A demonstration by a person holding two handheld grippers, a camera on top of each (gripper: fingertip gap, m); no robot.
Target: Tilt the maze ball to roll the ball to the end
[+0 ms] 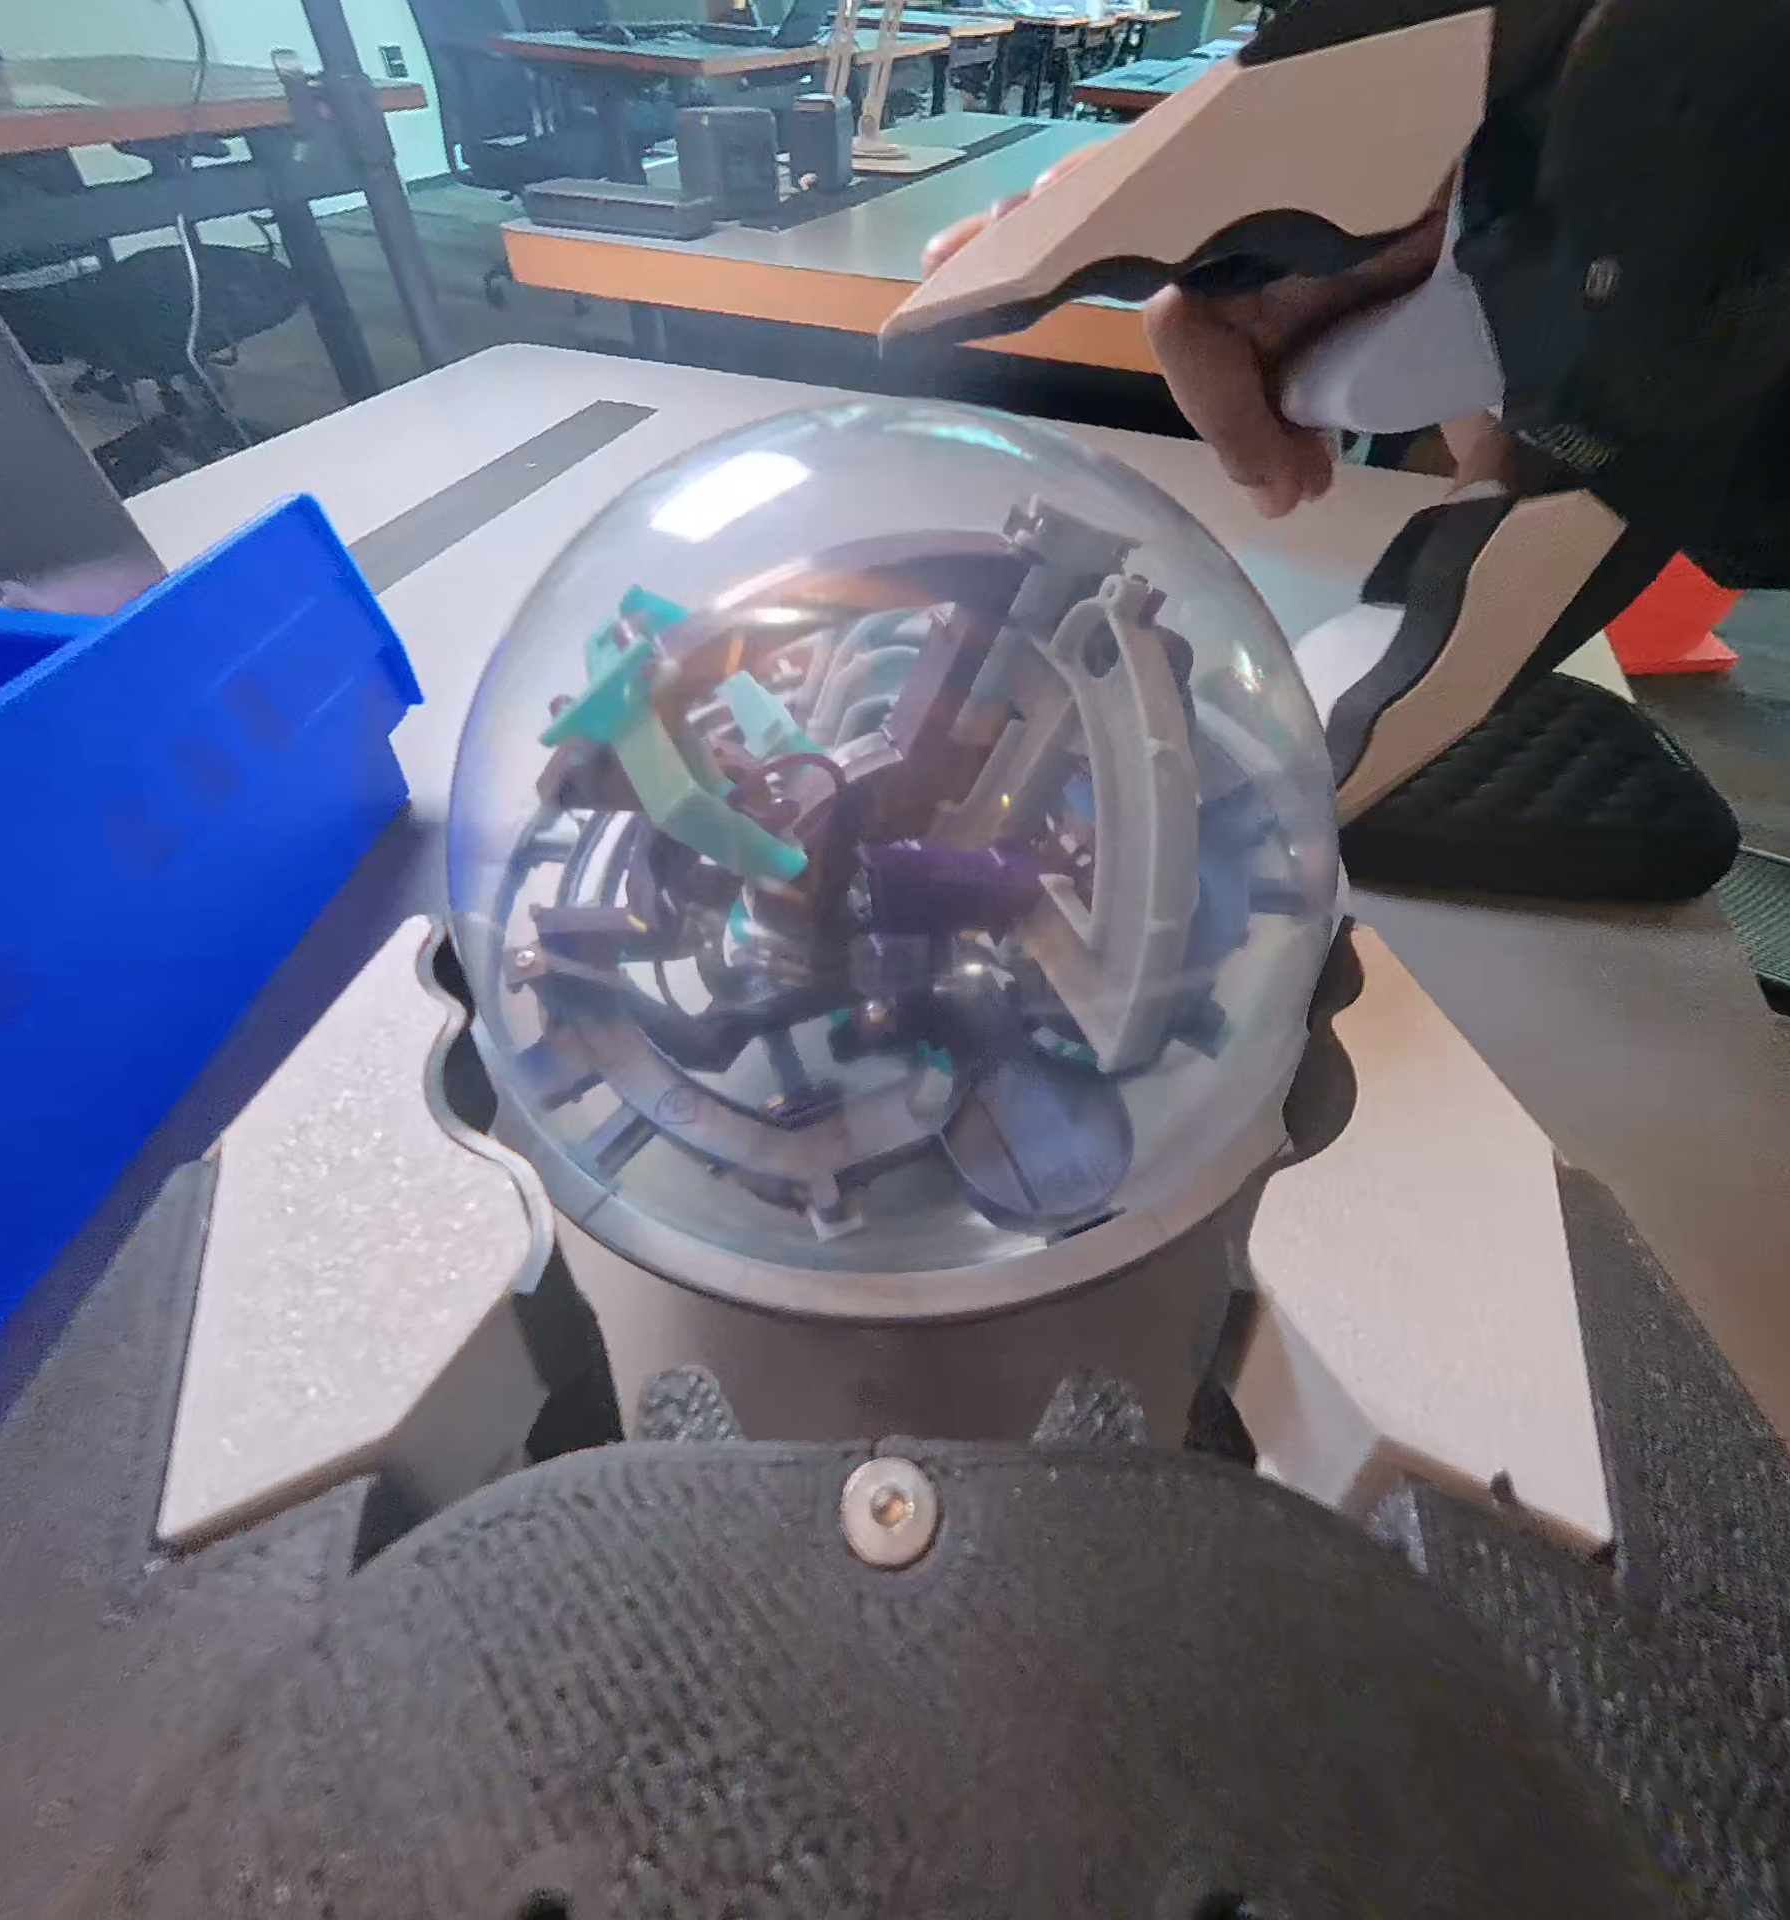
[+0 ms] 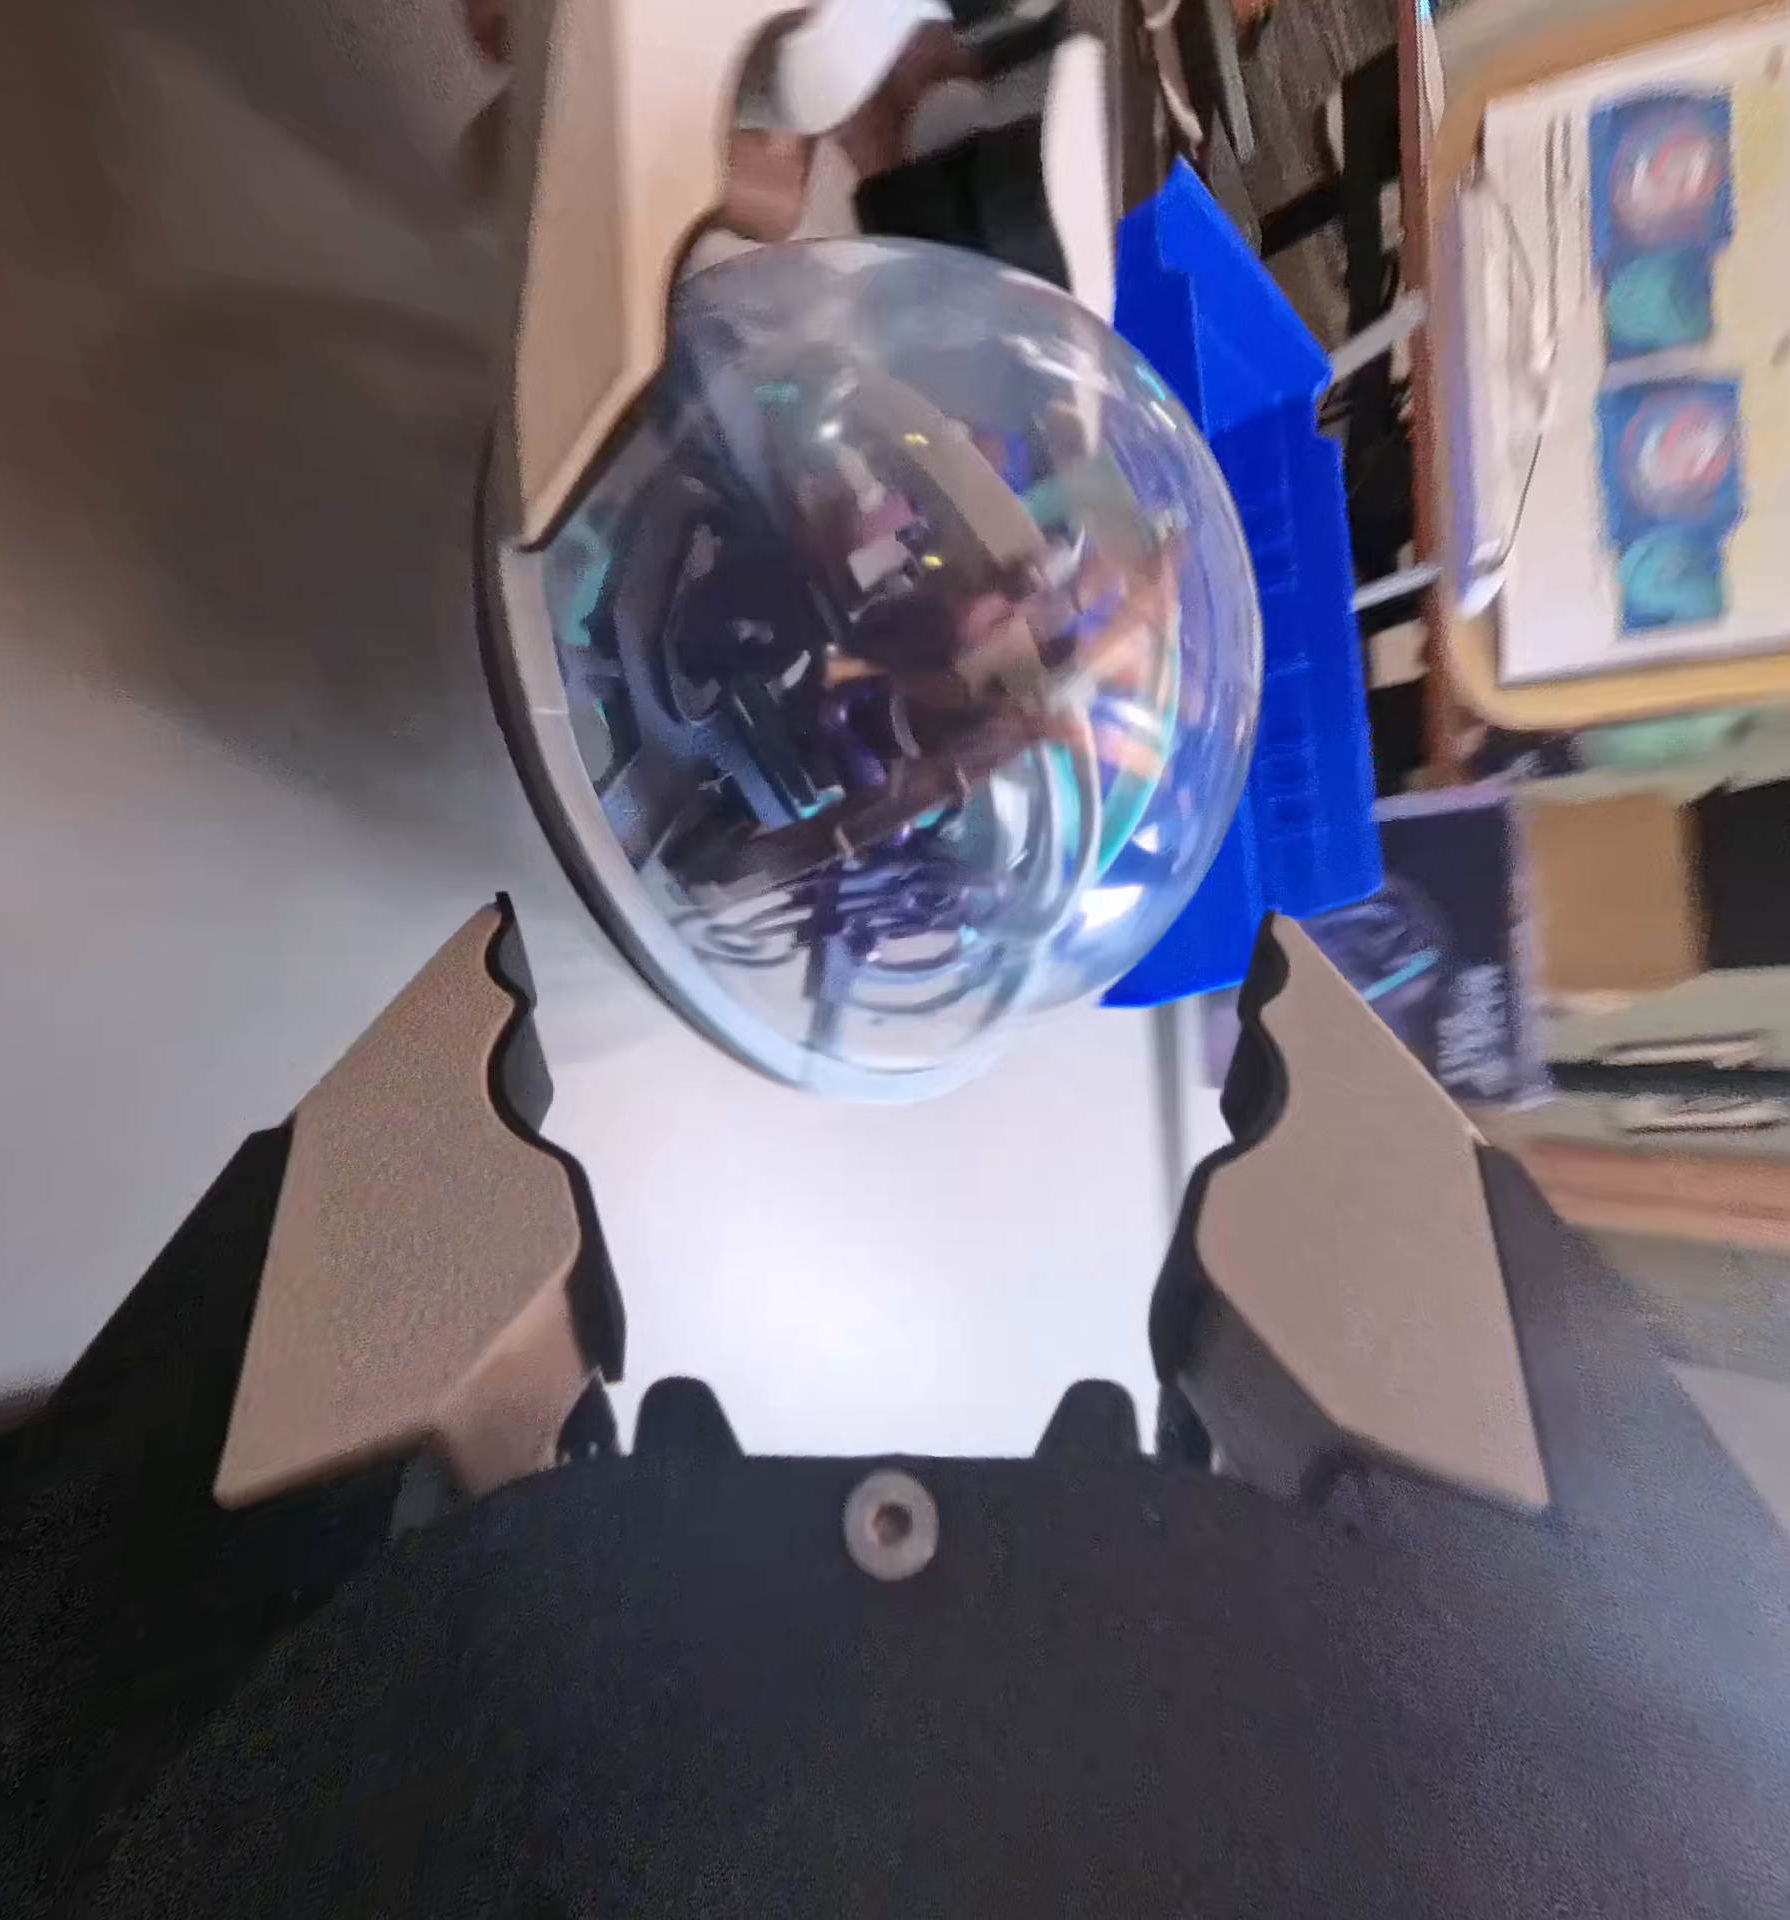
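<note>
Clear plastic of the maze ball (image 1: 891,842) is being gripped at its sides by the left tongs (image 1: 891,997) above the tabletop (image 1: 1556,997), beside a blue bin (image 1: 143,790). The right tongs (image 2: 886,997) are being held released, just short of it. No small ball can be made out, so progress cannot be told.

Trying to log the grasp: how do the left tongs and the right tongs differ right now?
1. The left tongs press on both sides of the clear maze ball; the right tongs hold nothing and the ball lies beyond their tips.
2. The left tongs' fingers sit level, side by side; the right tongs are rolled sideways, one finger above the other.
Shared: tan fingers, black wavy pads, spread wide.
</note>
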